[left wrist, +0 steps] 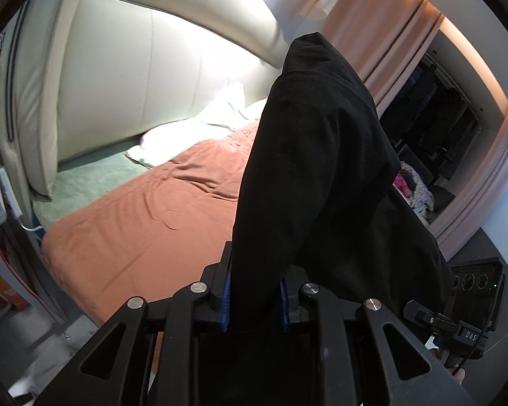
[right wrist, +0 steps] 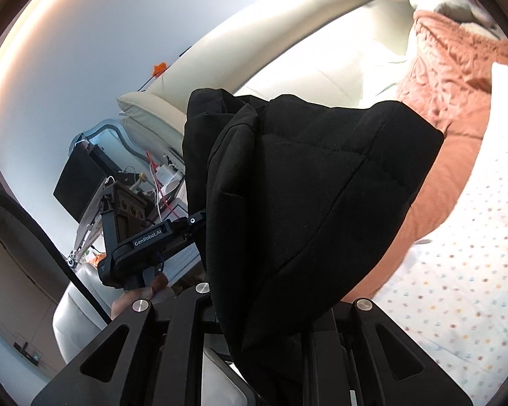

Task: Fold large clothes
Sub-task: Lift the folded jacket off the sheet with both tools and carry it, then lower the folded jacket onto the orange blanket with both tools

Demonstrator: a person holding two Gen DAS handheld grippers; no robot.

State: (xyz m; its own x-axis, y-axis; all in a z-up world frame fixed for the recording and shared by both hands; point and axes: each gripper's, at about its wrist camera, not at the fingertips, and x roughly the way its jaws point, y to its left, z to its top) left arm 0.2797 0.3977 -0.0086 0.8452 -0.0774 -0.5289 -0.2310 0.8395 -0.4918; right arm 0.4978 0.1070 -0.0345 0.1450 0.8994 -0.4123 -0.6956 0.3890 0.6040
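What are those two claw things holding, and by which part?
Both grip the same black garment: the left gripper pinches a folded edge; the right gripper's hold is hidden under draped cloth.

Both wrist views close above bed [left wrist: 145, 223], sharing black garment [left wrist: 321, 169] (fisheye)

Matt black cloth with stitched seams: the garment [left wrist: 315, 169], a soft woven fabric, is pinched between the ribbed blue pads [left wrist: 224, 301] of the left hand-held gripper [left wrist: 254, 299], whose linkage is matt black plastic with brushed metal pins [left wrist: 199, 287]. Beyond it, the bed [left wrist: 135, 223] wears a creased rust-coloured cotton sheet, backed by a smooth, faintly glossy cream leather headboard [left wrist: 159, 77]. At the right hand-held gripper [right wrist: 271, 308], the same dull cloth [right wrist: 304, 186] drapes over matt plastic arms; to its right lies a dotted white quilt [right wrist: 457, 287], lightly textured.
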